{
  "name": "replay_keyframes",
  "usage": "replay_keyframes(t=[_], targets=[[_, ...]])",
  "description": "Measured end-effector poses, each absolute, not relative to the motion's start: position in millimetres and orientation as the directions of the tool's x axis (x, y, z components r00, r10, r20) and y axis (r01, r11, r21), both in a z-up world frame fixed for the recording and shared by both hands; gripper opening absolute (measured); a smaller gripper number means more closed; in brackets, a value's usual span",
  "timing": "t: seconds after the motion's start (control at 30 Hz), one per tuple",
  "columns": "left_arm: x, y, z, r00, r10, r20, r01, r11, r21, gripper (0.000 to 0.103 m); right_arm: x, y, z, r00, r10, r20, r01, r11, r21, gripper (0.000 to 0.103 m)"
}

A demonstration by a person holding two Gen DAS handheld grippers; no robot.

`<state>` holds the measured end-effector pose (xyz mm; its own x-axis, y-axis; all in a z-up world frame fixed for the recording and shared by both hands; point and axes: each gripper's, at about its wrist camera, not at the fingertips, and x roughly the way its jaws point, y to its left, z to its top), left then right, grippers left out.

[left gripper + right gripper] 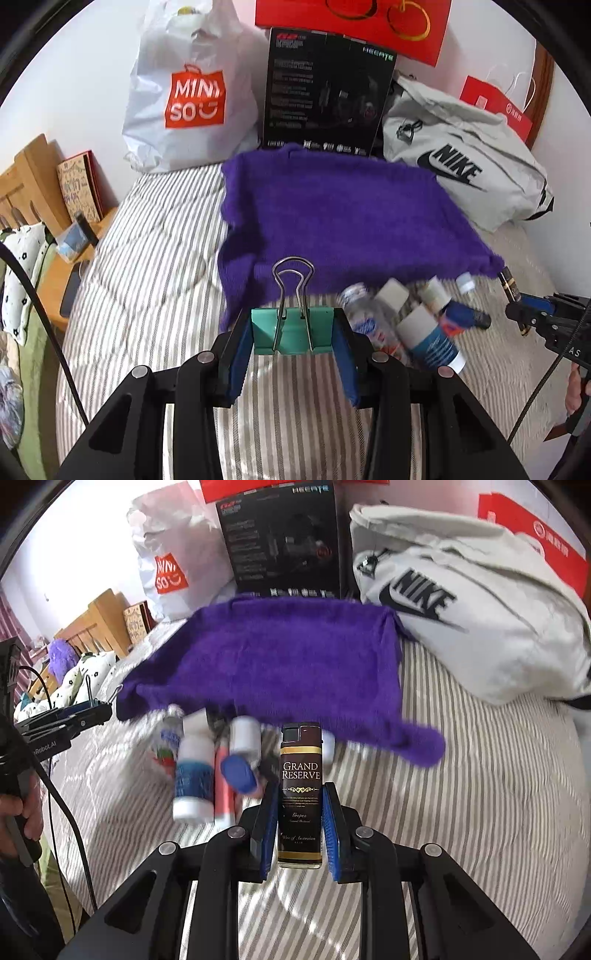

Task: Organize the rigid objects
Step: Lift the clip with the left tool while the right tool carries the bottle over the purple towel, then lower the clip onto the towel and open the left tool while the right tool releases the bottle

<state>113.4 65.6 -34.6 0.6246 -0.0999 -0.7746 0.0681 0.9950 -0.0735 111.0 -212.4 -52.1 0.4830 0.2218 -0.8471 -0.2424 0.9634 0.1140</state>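
A teal binder clip (pixel 293 332) is clamped in the left gripper (pixel 293 334), a lighter (pixel 300 794) in the right gripper (pixel 300 805), both held just short of the purple towel (pixel 332 218). The smooth lighter could slip if squeezed unevenly.

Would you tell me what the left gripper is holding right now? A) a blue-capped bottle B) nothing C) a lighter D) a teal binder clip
D: in the left wrist view, the left gripper has its blue pads closed on a teal binder clip, wire handles pointing up.
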Motion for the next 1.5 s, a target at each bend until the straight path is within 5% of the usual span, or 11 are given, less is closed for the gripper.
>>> replay_keyframes(t=[0.53, 1.5], targets=[[218, 51, -10, 0.642, -0.137, -0.754, 0.122, 0.99, -0.076, 0.039, 234, -196, -44, 0.49, 0.224, -0.843, -0.264, 0.959, 0.102, 0.023], [350, 23, -94, 0.476, -0.128, -0.87, 0.125, 0.989, -0.077, 0.039, 341, -183, -108, 0.38, 0.15, -0.913, -0.26, 0.964, 0.05, 0.023]])
